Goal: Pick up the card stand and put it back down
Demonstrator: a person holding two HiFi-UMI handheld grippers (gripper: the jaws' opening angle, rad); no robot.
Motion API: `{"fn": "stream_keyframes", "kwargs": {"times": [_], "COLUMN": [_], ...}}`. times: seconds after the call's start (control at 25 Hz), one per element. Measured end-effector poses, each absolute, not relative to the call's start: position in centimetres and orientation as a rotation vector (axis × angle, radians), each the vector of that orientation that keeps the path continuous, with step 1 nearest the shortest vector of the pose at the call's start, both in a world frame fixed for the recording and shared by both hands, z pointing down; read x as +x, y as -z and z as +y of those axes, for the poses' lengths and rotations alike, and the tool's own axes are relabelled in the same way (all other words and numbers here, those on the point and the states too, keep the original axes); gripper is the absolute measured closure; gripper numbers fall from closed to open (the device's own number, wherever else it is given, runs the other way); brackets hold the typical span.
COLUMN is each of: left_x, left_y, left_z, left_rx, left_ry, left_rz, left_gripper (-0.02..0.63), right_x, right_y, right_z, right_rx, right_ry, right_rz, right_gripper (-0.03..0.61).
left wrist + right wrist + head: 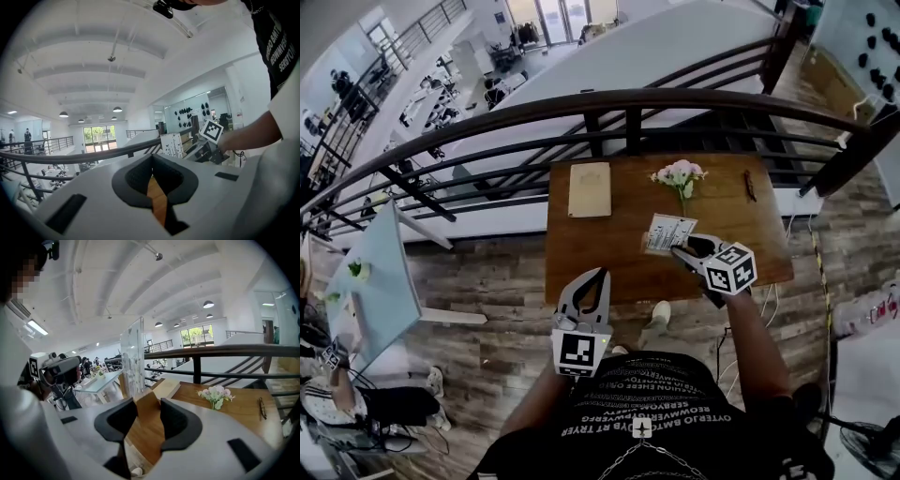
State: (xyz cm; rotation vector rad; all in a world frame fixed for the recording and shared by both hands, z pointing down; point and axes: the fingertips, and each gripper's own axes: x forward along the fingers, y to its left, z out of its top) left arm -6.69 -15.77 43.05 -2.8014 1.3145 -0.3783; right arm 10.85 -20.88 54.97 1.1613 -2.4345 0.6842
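Your right gripper holds the card stand by its foot, over the near side of the table. Lower it slowly and flat, then let go. Your left gripper is closed and empty.

Black short-sleeved T-shirt with white lettering, thin chain at neck, left gripper and right gripper pale grey, black pads, black-and-white marker cubes
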Motion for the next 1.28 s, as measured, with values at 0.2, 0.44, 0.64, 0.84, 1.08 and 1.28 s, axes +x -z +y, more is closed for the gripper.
{"fn": "stream_keyframes", "kwargs": {"times": [0.2,0.44,0.64,0.84,1.08,1.28], "left_x": [-7.4,-7.9,-8.1,-8.4,-8.3,-7.9], "left_y": [-43.2,-43.6,-43.8,-43.6,-43.4,-43.8], "left_z": [-15.0,-14.0,-13.6,-13.4,-13.5,-14.0], "left_rx": [-2.812,-2.826,-2.831,-2.83,-2.835,-2.843], "left_ry": [0.382,0.379,0.38,0.377,0.374,0.376], "left_rz": [1.302,1.276,1.27,1.273,1.28,1.28], "left_gripper": [0.591,0.591,0.591,0.591,0.591,0.591], "right_x": [10.4,9.3,9.1,9.2,9.5,9.8], "right_y": [-52.8,-51.3,-50.1,-48.3,-46.2,-44.6], "right_z": [-20.3,-19.5,-19.4,-19.8,-20.3,-20.9], "right_rx": [1.179,1.178,1.183,1.188,1.191,1.196], "right_ry": [-0.636,-0.612,-0.593,-0.566,-0.536,-0.507], "right_rz": [-2.439,-2.434,-2.441,-2.453,-2.475,-2.499], "right_gripper": [0.407,0.408,0.408,0.408,0.408,0.407]}}
